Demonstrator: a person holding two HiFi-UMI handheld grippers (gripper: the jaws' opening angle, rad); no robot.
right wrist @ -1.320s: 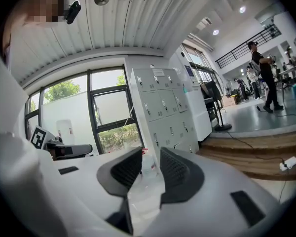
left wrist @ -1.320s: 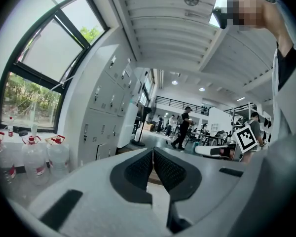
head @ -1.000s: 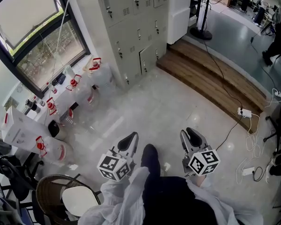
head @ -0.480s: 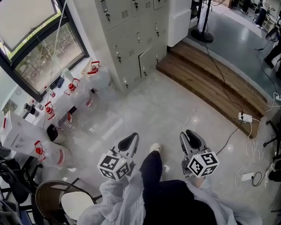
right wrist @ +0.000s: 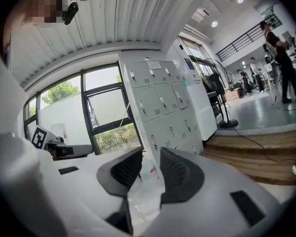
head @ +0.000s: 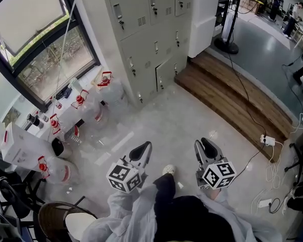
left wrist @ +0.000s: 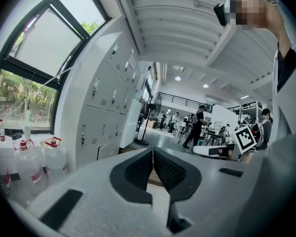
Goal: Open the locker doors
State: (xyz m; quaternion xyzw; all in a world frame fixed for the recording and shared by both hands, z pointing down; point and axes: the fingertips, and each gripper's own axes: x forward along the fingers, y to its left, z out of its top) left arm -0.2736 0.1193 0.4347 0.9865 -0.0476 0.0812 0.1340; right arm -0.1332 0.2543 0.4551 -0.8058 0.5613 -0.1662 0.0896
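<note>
a view from above of a person standing on a pale tiled floor [head: 187,120], holding a two-jaw gripper in each hand at waist level, both pointing toward a bank of grey lockers [head: 151,34]. the lockers stand against the wall at the top of the head view, well apart from both grippers, and their doors look closed. the left gripper [head: 143,149] has its jaws together with nothing between them, as the left gripper view shows. the right gripper [head: 206,147] has its jaws apart and empty. a large dark-framed window [head: 35,39] is to the left of the lockers, with clear water jugs with red caps [head: 103,87] on the floor below it. a low wooden step [head: 232,97] runs to the right of the lockers. the person's shoe [head: 168,170] shows between the grippers.
</note>
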